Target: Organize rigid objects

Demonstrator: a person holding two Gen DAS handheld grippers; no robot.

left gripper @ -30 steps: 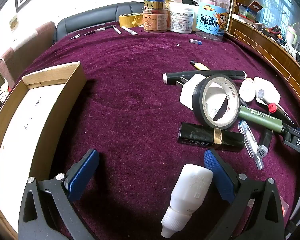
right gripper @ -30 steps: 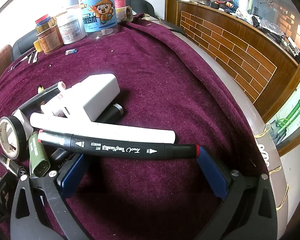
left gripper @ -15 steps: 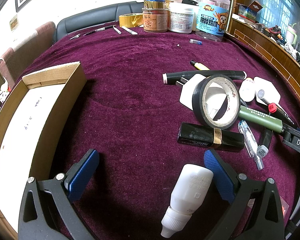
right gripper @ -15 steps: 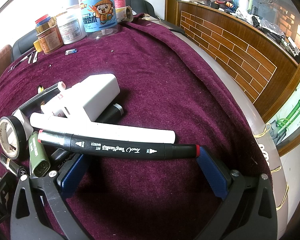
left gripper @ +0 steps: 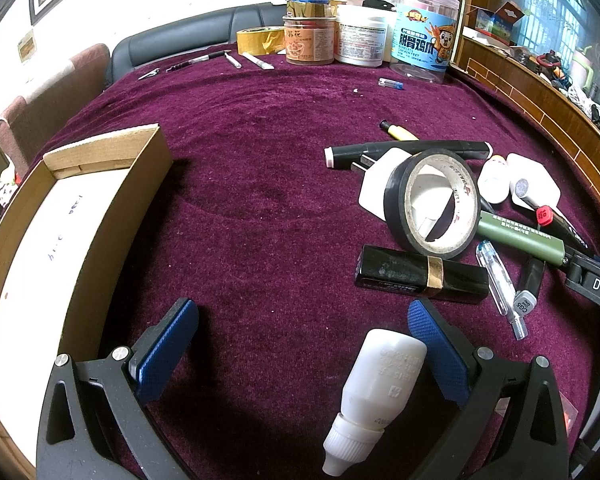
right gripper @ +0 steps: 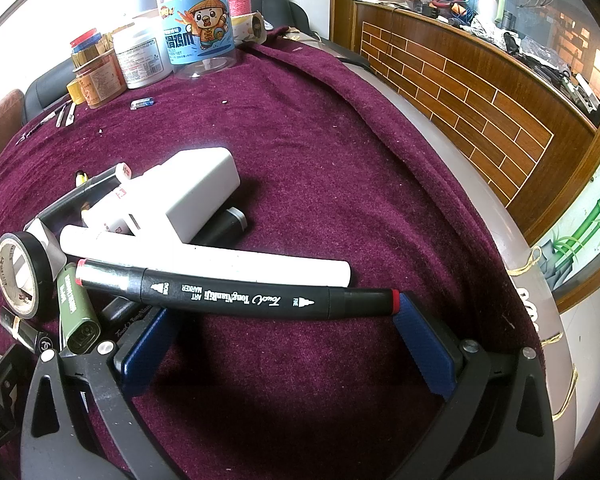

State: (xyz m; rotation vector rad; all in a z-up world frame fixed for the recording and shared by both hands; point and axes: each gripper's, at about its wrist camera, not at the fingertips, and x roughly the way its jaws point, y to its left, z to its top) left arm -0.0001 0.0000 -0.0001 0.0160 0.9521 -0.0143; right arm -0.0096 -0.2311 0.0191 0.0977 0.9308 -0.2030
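- Gaping wide: left gripper (left gripper: 302, 322), white bottle (left gripper: 374, 380) lying between; right gripper (right gripper: 278, 330) likewise.
- Showing only leftward: cardboard box (left gripper: 140, 184).
- Reading "Touch… ART MARKER" on black marker (right gripper: 236, 294), possibly touching a pad.

Bare cloth (left gripper: 260, 200) between cardboard box (left gripper: 140, 184) and clutter pile (left gripper: 432, 204), jars (left gripper: 356, 40) along far edge

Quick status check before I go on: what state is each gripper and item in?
Left gripper: open, empty.
Right gripper: open, marker across its tips.
Black marker: capped, lying flat.
White dropper bottle: capped, lying down.
Cardboard box: open, empty.
Tape roll: tilted on pile.
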